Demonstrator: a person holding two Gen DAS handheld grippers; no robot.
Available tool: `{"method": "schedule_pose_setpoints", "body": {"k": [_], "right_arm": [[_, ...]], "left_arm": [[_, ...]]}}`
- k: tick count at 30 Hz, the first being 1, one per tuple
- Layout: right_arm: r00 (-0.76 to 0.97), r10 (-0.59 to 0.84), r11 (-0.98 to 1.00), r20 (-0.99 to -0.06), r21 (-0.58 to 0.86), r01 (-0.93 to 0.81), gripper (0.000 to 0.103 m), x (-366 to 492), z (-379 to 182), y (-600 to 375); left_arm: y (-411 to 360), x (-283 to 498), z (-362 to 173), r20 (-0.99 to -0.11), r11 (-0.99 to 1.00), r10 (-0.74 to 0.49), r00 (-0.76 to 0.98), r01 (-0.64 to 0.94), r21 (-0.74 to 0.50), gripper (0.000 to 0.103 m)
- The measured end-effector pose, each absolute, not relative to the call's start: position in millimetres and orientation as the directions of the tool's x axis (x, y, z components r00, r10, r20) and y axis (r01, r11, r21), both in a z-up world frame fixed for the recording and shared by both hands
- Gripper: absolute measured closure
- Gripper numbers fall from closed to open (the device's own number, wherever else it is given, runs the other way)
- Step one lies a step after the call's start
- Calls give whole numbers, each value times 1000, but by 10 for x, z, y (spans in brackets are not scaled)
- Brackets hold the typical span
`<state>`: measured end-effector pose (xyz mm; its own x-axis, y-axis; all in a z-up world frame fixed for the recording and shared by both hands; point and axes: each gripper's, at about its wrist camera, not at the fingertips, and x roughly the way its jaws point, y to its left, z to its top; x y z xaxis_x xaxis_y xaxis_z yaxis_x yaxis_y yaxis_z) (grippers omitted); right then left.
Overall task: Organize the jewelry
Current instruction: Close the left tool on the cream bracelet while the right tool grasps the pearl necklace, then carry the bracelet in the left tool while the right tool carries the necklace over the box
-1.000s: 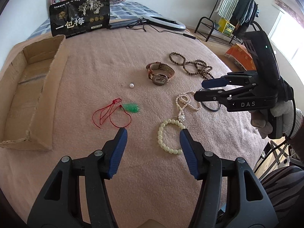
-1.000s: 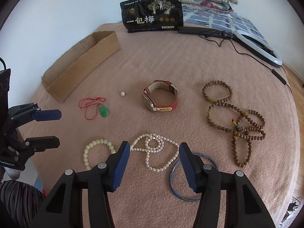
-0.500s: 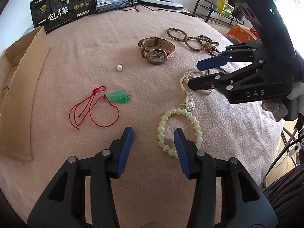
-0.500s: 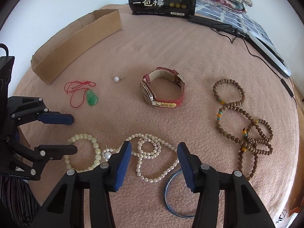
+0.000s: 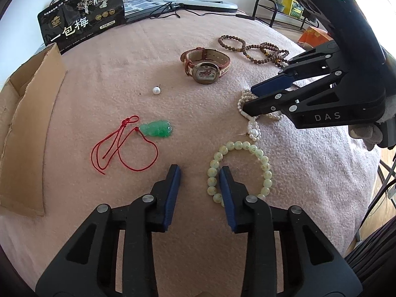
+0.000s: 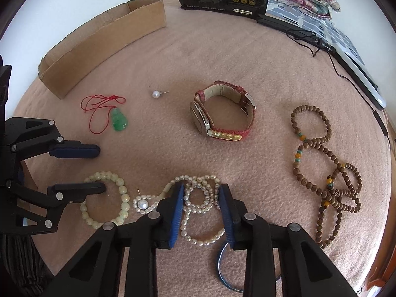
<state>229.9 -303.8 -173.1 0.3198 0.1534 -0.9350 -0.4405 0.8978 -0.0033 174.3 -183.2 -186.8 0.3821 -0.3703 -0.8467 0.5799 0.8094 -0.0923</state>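
Pink blanket (image 6: 247,57): surface bearing all the jewelry.
Left gripper (image 5: 199,172): jaws just closing, still apart; one bead strand of the pale bead bracelet (image 5: 266,168) between the pads, not yet pressed.
Right gripper (image 6: 201,188): jaws just closing, still apart, astride loops of the pearl necklace (image 6: 198,198).
Watch (image 6: 222,113): centre, on its side.
Jade pendant (image 6: 119,120): on red cord, near the cardboard box (image 6: 104,47).

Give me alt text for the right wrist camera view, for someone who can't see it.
The right hand-held gripper, jaws closing, straddles a white pearl necklace on a pink blanket. The left hand-held gripper reaches a pale bead bracelet. Beyond lie a red-strap watch, green pendant, brown beads and a cardboard box.
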Motion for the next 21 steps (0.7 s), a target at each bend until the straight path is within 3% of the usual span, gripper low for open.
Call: {"method": "schedule_pose_setpoints", "body": {"k": [4, 7, 21], "right_arm": [[332, 153, 904, -931, -4, -428, 90, 2252, -1722, -3029], [346, 144, 906, -927, -18, -424, 94, 2202, -1714, -3006], [405, 230, 926, -885, 70, -372, 98, 2084, -1416, -3104]], "left_arm": [[-1793, 1738, -1859, -840, 815, -381, 386, 569, -108, 91], [-1787, 1729, -1850, -838, 816, -382, 389, 568, -108, 97], [-1588, 1739, -1573, -792, 826, -446, 418, 533, -184, 98]]}}
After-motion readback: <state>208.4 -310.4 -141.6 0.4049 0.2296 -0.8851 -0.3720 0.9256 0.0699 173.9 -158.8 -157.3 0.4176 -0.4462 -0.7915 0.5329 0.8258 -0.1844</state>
